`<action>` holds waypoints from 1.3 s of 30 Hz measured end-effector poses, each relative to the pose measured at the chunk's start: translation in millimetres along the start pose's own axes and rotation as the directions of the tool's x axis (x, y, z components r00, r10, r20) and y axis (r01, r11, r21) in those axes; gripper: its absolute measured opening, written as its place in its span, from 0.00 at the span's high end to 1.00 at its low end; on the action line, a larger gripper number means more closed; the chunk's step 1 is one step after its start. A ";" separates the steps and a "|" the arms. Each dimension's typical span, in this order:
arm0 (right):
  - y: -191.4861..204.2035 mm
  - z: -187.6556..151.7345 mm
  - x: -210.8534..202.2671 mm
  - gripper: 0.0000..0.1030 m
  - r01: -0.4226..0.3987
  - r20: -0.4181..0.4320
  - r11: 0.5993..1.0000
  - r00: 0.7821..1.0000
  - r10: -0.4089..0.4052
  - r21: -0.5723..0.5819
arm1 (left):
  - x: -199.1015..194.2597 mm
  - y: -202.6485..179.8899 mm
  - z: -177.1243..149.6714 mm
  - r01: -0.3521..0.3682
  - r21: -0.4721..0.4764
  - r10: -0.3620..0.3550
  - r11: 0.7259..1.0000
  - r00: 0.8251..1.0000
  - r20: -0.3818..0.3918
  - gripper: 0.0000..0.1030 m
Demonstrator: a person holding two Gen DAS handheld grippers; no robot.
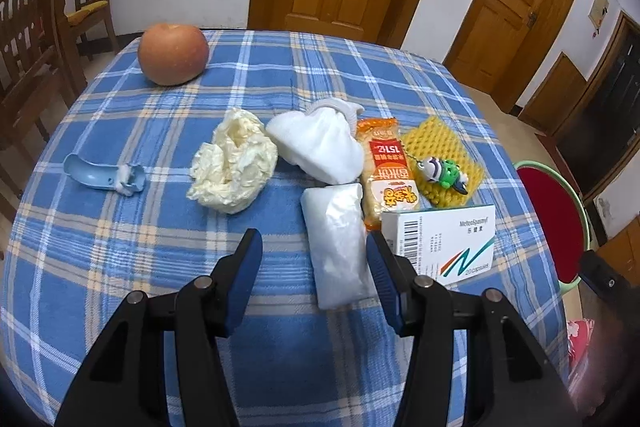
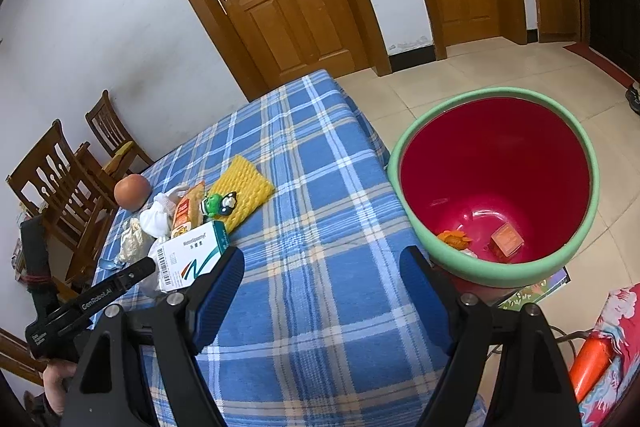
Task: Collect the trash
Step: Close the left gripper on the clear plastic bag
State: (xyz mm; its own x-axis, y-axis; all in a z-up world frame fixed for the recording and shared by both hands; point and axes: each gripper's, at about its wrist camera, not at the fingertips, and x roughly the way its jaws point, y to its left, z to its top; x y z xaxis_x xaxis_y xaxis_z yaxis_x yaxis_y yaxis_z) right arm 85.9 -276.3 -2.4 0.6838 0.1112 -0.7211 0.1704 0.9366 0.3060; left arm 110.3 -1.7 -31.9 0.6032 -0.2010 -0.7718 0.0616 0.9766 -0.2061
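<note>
The left gripper [image 1: 314, 243] hangs just above the worktop [image 1: 120, 259], its blue-padded jaws parted and holding nothing; the near end of a clear plastic bag [image 1: 338, 243] lies between the tips, closer to the right pad, with no pad pressing on it. Just right of that pad sits a white medicine box [image 1: 444, 243], barcode toward the camera. Beyond the bag a white cloth [image 1: 320, 143] is bunched up, and left of it lies a crumpled cream-coloured wrapper [image 1: 234, 163]. An orange snack packet [image 1: 384, 167] runs lengthwise between the cloth and a yellow foam net [image 1: 444, 151], on which a small green and white toy [image 1: 442, 173] rests. Farther left is a small blue plastic piece [image 1: 102, 175], and at the far edge an apple [image 1: 173, 53] stands alone, well apart from the rest.

The right gripper [image 2: 322, 267] is wide open and empty over a bare stretch of the blue checked cloth — near the edge of the worktop. Beside that edge, down on the floor, stands a bin [image 2: 560, 255] with a green rim and red inside; an orange scrap [image 2: 454, 239] and a small pinkish box [image 2: 507, 241] lie at its bottom. A hand [image 2: 56, 383] holding the left gripper shows at the lower left of the right wrist view.
</note>
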 end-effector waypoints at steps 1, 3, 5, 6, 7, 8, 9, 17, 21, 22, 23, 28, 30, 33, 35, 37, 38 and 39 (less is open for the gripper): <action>1.1 -0.2 -0.1 0.20 0.000 0.000 1.000 1.000 0.000 -0.004 | 1.1 -2.0 0.2 0.000 0.008 0.000 1.000 1.000 0.000 0.48; 2.2 0.0 0.3 0.20 0.000 0.000 1.000 1.000 0.000 -0.007 | 3.7 -6.5 0.4 0.007 0.019 -0.007 1.000 1.000 -0.005 0.48; 2.5 0.3 0.5 0.20 0.000 0.001 1.000 1.000 0.000 -0.008 | 7.9 -9.8 -0.2 0.010 0.023 -0.010 1.000 1.000 -0.020 0.48; 2.4 0.3 0.5 0.20 -0.001 0.001 1.000 1.000 0.001 -0.007 | 10.6 -11.1 -1.3 0.019 0.023 -0.019 1.000 0.999 -0.032 0.48; 2.5 0.3 0.6 0.20 -0.001 0.001 1.000 1.000 0.001 -0.008 | 13.1 -12.2 -2.8 0.032 0.024 -0.031 0.999 0.999 -0.041 0.52; 2.7 0.3 0.8 0.20 -0.001 0.000 1.000 1.000 0.001 -0.009 | 14.5 -12.8 -3.9 0.038 0.025 -0.037 0.999 0.998 -0.047 0.55; 3.0 0.3 0.8 0.20 -0.001 -0.001 1.000 1.000 0.001 -0.010 | 14.5 -14.2 -5.1 0.030 0.033 -0.029 0.999 0.999 -0.039 0.59; 20.3 9.6 16.1 0.20 -0.013 -0.010 0.999 1.000 0.013 -0.050 | 6.4 -7.3 -7.6 0.055 0.014 -0.055 0.998 0.998 -0.025 0.67; 34.8 16.0 33.1 0.20 -0.031 -0.031 0.997 0.999 0.029 -0.073 | -7.4 -1.4 -10.2 0.048 0.012 -0.048 0.999 0.999 0.004 0.67; 38.2 17.2 37.4 0.20 -0.036 -0.038 0.996 0.999 0.033 -0.076 | -10.0 0.4 -10.4 0.046 0.010 -0.046 0.999 0.999 0.009 0.67; 42.5 18.5 42.8 0.20 -0.041 -0.047 0.996 0.998 0.037 -0.079 | -12.6 2.7 -11.0 0.044 0.007 -0.044 0.999 0.999 0.013 0.67; 60.2 21.7 63.6 0.20 -0.049 -0.078 0.994 0.996 0.042 -0.096 | -20.4 13.9 -14.1 0.037 -0.011 -0.037 0.999 0.999 0.026 0.67; 65.3 24.5 72.2 0.20 -0.045 -0.087 0.994 0.996 0.036 -0.104 | -21.7 17.3 -15.2 0.037 -0.016 -0.037 0.999 0.999 0.027 0.67; 70.1 28.2 85.4 0.20 -0.030 -0.108 0.993 0.994 0.017 -0.118 | -23.9 21.6 -17.4 0.037 -0.022 -0.036 0.999 0.999 0.027 0.67; 71.2 28.1 92.4 0.20 -0.015 -0.128 0.991 0.992 -0.002 -0.131 | -25.1 23.3 -18.4 0.037 -0.029 -0.037 0.999 0.999 0.029 0.67; 70.5 26.2 93.1 0.20 -0.011 -0.140 0.991 0.990 -0.008 -0.133 | -26.8 25.6 -19.1 0.038 -0.033 -0.037 0.999 0.999 0.033 0.67; 69.1 23.7 91.7 0.20 -0.009 -0.145 0.991 0.989 -0.011 -0.133 | -27.8 26.6 -19.6 0.038 -0.035 -0.037 0.999 0.999 0.035 0.67; 68.1 21.2 90.1 0.20 -0.008 -0.148 0.991 0.989 -0.012 -0.135 | -28.7 27.5 -19.9 0.039 -0.037 -0.038 0.999 0.999 0.037 0.67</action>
State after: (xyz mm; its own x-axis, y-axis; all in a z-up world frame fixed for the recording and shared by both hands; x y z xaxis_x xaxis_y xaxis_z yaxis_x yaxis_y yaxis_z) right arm 174.2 -209.5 -33.3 0.5690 0.1482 -0.8089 0.0670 0.9720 0.2252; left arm 78.8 29.4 -27.4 0.6297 -0.2347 -0.7405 0.0561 0.9645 -0.2581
